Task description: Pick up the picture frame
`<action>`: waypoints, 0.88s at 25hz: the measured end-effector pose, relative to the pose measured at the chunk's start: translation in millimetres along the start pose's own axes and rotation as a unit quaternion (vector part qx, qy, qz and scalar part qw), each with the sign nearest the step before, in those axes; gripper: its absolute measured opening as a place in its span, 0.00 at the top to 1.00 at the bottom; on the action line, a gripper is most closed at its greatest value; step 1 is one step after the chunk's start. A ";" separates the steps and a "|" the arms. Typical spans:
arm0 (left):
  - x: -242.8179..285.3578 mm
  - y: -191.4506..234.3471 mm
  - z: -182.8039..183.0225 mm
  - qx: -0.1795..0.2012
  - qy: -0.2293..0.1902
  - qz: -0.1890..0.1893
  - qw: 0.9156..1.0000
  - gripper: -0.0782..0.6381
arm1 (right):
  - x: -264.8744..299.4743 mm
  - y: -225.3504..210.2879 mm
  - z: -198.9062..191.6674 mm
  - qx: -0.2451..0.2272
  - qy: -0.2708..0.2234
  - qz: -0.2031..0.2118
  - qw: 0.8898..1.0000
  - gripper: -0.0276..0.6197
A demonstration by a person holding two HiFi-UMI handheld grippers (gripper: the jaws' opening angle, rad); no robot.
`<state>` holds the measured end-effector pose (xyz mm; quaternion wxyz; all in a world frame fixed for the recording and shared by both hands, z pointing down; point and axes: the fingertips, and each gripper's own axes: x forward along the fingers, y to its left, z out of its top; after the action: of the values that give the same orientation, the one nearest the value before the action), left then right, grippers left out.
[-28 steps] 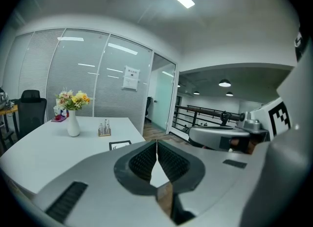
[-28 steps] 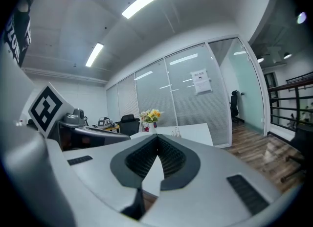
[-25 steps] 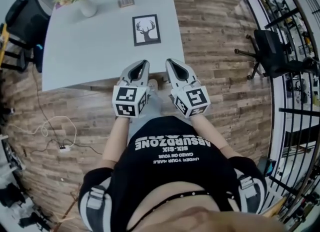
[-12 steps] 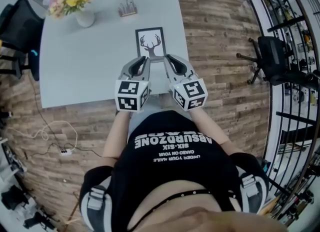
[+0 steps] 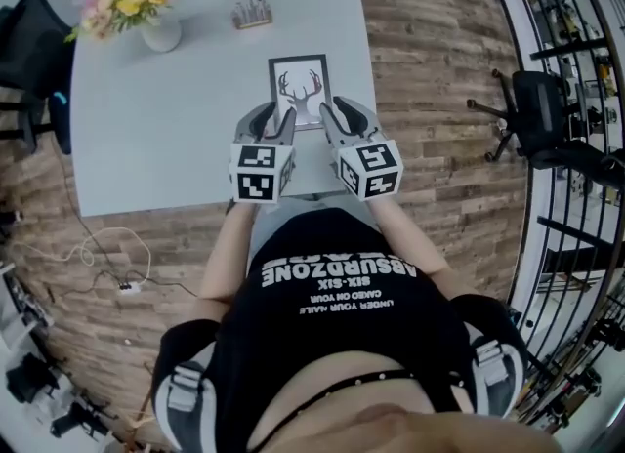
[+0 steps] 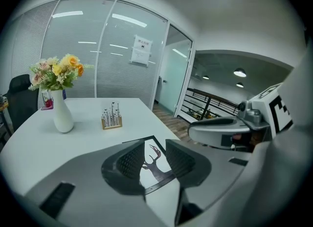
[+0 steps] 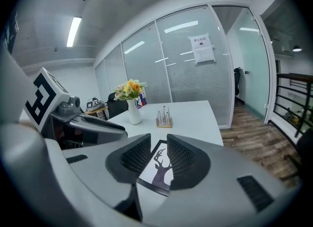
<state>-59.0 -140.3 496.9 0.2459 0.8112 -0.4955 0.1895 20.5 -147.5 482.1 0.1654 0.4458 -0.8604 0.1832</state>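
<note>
The picture frame (image 5: pixel 300 85), black-edged with a deer silhouette on white, lies flat on the grey table (image 5: pixel 166 119) near its right edge. My left gripper (image 5: pixel 276 117) hovers at the frame's near left corner and my right gripper (image 5: pixel 340 111) at its near right corner. The left gripper view shows the frame (image 6: pixel 157 165) through the gap of the open left gripper (image 6: pixel 155 145). In the right gripper view the frame (image 7: pixel 161 170) lies just beyond the right gripper (image 7: pixel 159 140), whose jaws have just been opening, with nothing between them.
A white vase of flowers (image 5: pixel 156 21) and a small wooden stand (image 5: pixel 252 14) sit farther back on the table. A black office chair (image 5: pixel 532 119) stands on the wood floor to the right, another chair (image 5: pixel 29 51) to the left. Glass walls lie beyond.
Both grippers have moved forward from the table's near edge to the near end of the picture frame and dropped lower. The frame has not moved.
</note>
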 end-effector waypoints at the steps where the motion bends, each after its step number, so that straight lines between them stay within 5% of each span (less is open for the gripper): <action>1: 5.5 4.2 -1.8 -0.003 0.002 0.003 1.000 0.72 | 4.9 -3.8 -3.1 0.001 0.005 -0.003 1.000 0.80; 22: 88.7 47.3 -58.5 -0.067 0.078 0.030 0.994 0.72 | 77.6 -65.4 -77.4 0.036 0.109 -0.034 0.993 0.78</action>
<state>-66.4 -187.4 603.0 0.3315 0.7604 -0.5107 0.2262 41.5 -201.5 595.8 0.2479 0.4579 -0.8146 0.2554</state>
